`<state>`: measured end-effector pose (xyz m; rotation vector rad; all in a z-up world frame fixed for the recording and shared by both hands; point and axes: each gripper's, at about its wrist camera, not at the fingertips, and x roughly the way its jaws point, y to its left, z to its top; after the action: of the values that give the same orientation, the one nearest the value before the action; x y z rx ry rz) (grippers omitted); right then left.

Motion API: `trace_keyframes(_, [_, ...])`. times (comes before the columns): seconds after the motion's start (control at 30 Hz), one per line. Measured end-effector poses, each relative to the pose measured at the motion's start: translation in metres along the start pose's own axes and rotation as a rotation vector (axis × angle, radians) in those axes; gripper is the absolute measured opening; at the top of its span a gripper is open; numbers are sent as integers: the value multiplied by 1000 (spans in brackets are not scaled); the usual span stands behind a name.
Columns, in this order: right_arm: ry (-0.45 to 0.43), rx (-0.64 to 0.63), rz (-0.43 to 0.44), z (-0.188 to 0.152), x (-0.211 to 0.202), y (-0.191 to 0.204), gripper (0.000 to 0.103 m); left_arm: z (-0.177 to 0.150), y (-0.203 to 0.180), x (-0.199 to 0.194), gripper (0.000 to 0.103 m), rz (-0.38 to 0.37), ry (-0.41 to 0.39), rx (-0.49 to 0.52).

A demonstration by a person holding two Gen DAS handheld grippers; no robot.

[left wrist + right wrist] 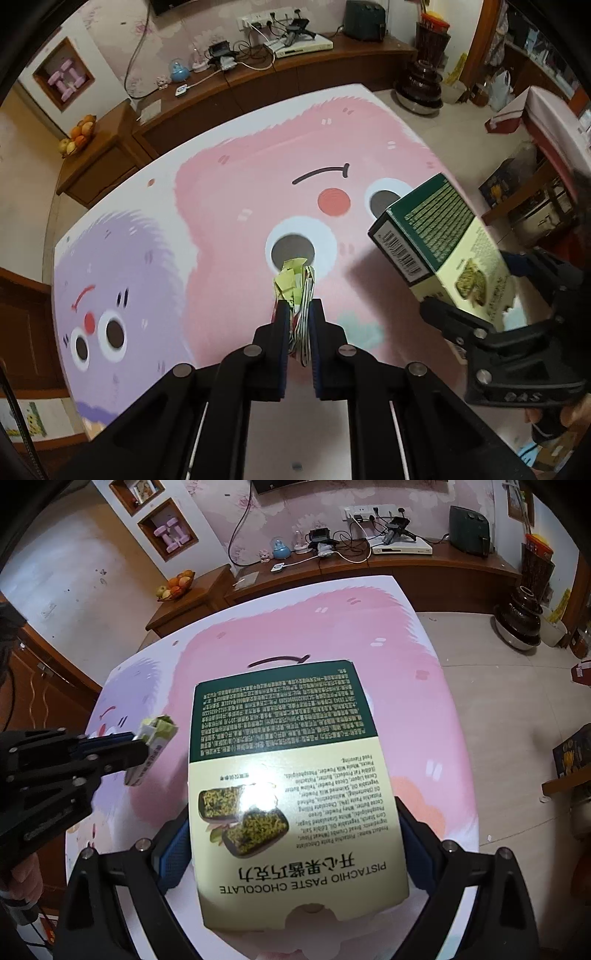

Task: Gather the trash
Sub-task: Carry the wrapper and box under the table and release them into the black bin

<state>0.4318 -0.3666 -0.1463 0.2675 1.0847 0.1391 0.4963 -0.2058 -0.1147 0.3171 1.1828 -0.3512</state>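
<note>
Left gripper (pixel 298 314): clamped tight on a crumpled wrapper (pixel 293 291), pads squeezing it from both sides; pointing steeply down at the table.
Crumpled wrapper: yellow-green and white, folded and creased, its top sticking out past the fingertips; it hangs clear of the tabletop. From the other side it (pixel 155 746) juts out of the left gripper (pixel 142 747) as a flattened packet with some print on it, too blurred to read.
Right gripper (pixel 291 834): jaws spread wide and closed on a chocolate box (pixel 291 775), blue pads pressed to its two long edges.
Chocolate box: flat, dark green at the far end and pale yellow at the near end, lettered "PISTACHIO PASTE CHOCOLATE" with a picture of the bars; held tilted above the table. Seen from the left it (pixel 439 240) shows a barcode on its end panel and sits just to the right of the wrapper, the two apart.
Table (pixel 229 206): covered by a cloth with a big pink cartoon face and a purple one beside it; bare under both grippers.
Sideboard (pixel 258 88): dark wood behind the table, carrying cables, a white set-top box (pixel 303 46) and small ornaments.
Fruit bowl (pixel 79 134): on a low cabinet to the left, oranges and apples in it.
Person: only a bit of hand (pixel 18 875) shows, around the left gripper's handle.
</note>
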Motion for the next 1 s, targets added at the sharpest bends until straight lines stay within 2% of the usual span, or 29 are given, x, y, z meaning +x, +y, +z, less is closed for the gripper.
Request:
trace_keyframes(0.27, [-33,-2,9,-49,-47,31,95,-69,20,-76,8,-110,-71,-76])
trace_keyframes(0.43, [-70,0,8,-90,-81,63,95,-129,31,-123,7,-131,-112,-91])
trace_keyframes(0.77, [-170,52,1,-209,-153,145,95,-262,39,-200,8,-107,-184,-63])
trace_keyframes(1.0, [-180,117,-21,-297,-182,186,95,-351,35,-221,8,-89,-178,-36])
